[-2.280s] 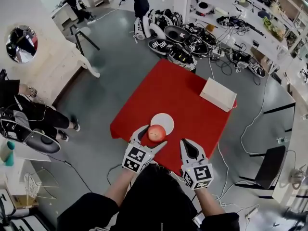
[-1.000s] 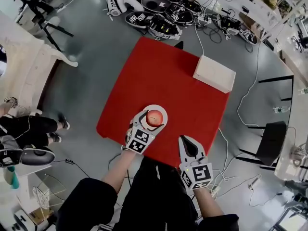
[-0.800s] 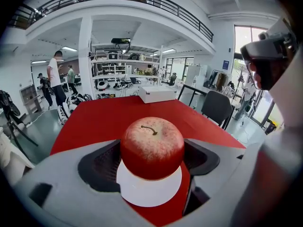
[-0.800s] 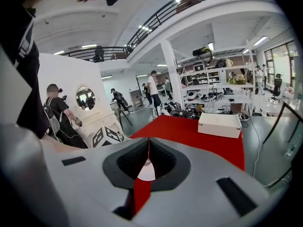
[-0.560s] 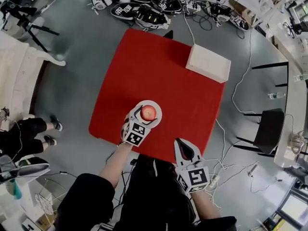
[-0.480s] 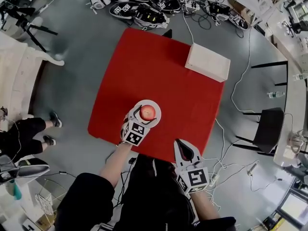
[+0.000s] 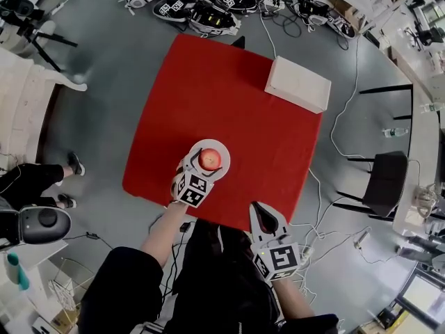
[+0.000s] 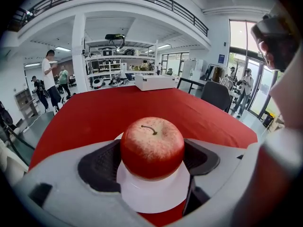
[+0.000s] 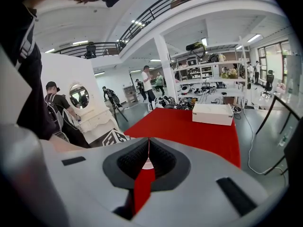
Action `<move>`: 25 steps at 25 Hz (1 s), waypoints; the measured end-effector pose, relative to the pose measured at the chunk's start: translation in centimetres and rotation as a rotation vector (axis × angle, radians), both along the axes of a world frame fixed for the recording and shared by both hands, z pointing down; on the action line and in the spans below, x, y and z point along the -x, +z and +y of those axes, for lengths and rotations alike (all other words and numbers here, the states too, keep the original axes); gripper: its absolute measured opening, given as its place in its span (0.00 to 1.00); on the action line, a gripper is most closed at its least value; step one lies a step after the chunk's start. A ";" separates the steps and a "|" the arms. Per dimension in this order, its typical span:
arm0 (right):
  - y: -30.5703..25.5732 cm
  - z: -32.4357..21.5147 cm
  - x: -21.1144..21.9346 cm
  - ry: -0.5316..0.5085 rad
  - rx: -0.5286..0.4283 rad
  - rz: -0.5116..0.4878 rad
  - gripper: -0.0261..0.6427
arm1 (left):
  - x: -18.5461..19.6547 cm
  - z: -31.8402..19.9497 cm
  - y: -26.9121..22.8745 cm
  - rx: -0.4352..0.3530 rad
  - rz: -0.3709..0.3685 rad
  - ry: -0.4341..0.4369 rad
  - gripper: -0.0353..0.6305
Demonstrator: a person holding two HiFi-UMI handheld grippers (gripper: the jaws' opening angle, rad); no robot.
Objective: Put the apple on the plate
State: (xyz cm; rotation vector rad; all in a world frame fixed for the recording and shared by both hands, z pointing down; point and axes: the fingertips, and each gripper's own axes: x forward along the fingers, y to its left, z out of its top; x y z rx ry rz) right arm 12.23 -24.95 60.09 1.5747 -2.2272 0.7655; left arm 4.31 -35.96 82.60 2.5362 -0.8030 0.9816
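Observation:
A red apple (image 7: 209,159) sits on a small white plate (image 7: 221,147) near the front edge of the red table (image 7: 222,82). My left gripper (image 7: 206,164) is shut on the apple, one jaw on each side. In the left gripper view the apple (image 8: 152,147) fills the gap between the dark pads (image 8: 97,167), and its underside rests on the plate (image 8: 151,193). My right gripper (image 7: 260,207) hangs shut and empty off the table's front edge, to the right of the plate. In the right gripper view its jaws (image 9: 148,148) meet tip to tip.
A white box (image 7: 297,84) lies at the table's far right corner. Grippers, headsets and cables (image 7: 208,5) litter the floor beyond the table. A black chair (image 7: 386,179) stands to the right. A person's legs (image 7: 35,186) show at the left.
My left gripper has carried the apple forward from the table's near edge onto the plate, where it has stayed for the last half second. The right gripper has drawn back off the table edge.

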 end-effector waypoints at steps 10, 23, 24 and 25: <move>-0.1 0.5 2.0 -0.024 0.000 -0.015 0.06 | 0.5 0.4 0.1 -0.013 0.006 0.041 0.67; -2.1 -0.1 2.8 -0.100 -0.063 -0.010 0.06 | 2.0 2.8 -6.9 -0.051 0.111 -0.021 0.67; -2.7 -0.3 3.0 -0.117 -0.079 -0.005 0.06 | 2.0 3.0 -8.5 -0.064 0.136 -0.027 0.67; -3.2 -0.5 3.2 -0.134 -0.094 -0.001 0.06 | 2.1 3.2 -10.2 -0.078 0.165 -0.031 0.67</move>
